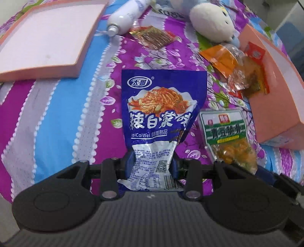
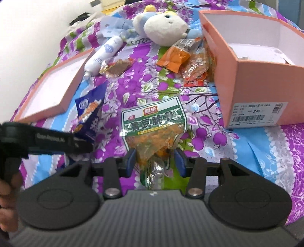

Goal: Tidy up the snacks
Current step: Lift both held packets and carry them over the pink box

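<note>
Pink cardboard sits at my far left: the shallow lid (image 1: 47, 36) of a box lies open side up on the purple floral bedsheet (image 1: 57, 117). Just past its corner lies a white spray bottle (image 1: 123, 17), and next to that a small clear packet of brown snack (image 1: 153, 37). My left gripper (image 1: 152, 165) is clamped on the crumpled bottom of a blue snack bag (image 1: 161, 106), whose printed face stands up in front of me. Right of it, my right gripper (image 2: 155, 163) has a green-labelled snack packet (image 2: 153, 125) between its blue pads; the packet's twisted lower end sits in the gap, but whether the pads press on it I cannot tell. Beyond, a white plush toy (image 2: 165, 26) lies beside a heap of orange wrappers (image 2: 188, 58) touching the pink box (image 2: 252, 91) at my far right.
</note>
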Demonstrator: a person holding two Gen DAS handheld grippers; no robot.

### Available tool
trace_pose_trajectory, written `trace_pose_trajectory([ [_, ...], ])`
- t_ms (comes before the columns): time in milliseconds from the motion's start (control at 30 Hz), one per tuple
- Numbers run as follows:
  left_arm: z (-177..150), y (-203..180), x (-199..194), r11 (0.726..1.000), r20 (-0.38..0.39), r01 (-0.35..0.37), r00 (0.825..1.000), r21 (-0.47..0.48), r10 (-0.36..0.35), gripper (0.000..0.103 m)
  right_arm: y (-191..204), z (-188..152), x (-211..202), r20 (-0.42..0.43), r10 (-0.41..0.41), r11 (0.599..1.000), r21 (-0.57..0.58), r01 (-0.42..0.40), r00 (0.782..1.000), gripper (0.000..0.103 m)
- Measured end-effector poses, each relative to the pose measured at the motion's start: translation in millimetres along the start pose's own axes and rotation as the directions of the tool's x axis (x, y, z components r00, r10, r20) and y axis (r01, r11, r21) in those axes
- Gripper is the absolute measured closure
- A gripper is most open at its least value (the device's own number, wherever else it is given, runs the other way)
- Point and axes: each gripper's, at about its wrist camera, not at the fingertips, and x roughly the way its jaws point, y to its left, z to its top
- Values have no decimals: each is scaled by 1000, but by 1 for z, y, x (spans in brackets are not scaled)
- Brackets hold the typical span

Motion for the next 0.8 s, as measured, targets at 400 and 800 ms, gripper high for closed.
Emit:
trace_pose_trajectory([
  [400,-2,-1,-4,999,25,5,1000,-32,-5,59,13,-9,-22,154,-76,980,-173,103,985,32],
  [800,-2,1,0,999,24,5,1000,-36,-4,59,24,2,16,85,-58,937,-338,84,995,30],
])
